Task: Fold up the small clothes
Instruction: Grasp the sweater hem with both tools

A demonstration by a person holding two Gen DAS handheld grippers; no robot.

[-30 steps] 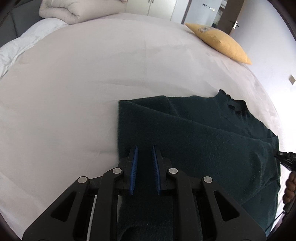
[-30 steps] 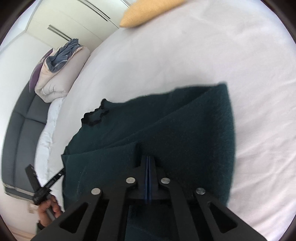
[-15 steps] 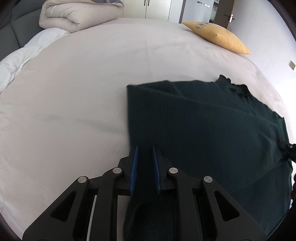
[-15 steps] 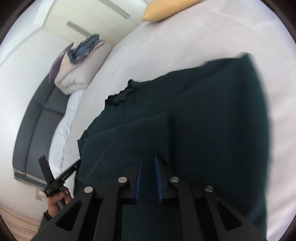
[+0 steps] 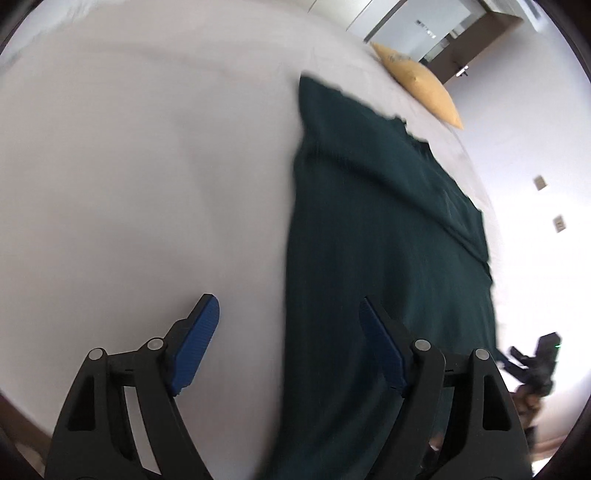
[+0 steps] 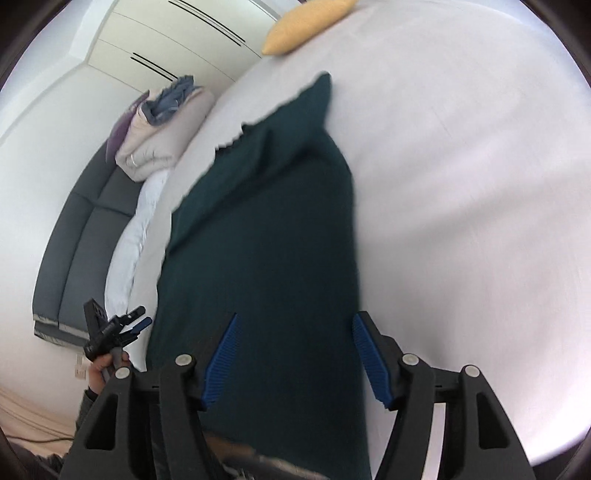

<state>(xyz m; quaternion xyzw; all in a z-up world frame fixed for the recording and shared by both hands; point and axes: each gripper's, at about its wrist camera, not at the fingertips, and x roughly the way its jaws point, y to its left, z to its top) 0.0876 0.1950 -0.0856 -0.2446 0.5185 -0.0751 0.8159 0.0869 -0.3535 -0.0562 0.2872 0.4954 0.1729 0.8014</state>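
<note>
A dark green sweater (image 5: 373, 236) lies flat on the white bed (image 5: 140, 177), folded into a long strip with its neckline at the far end. It also shows in the right wrist view (image 6: 273, 236). My left gripper (image 5: 288, 314) is open and empty, above the sweater's near left edge. My right gripper (image 6: 293, 328) is open and empty, above the sweater's near right edge. The left gripper also shows at the lower left of the right wrist view (image 6: 138, 325).
A yellow pillow (image 5: 421, 81) lies at the far side of the bed, also in the right wrist view (image 6: 303, 26). A rolled duvet (image 6: 162, 136) sits by a grey headboard (image 6: 77, 251). White wardrobes (image 6: 155, 48) stand behind.
Both grippers let go of the sweater's hem, opened wide and pulled back. The sweater now lies flat on the bed.
</note>
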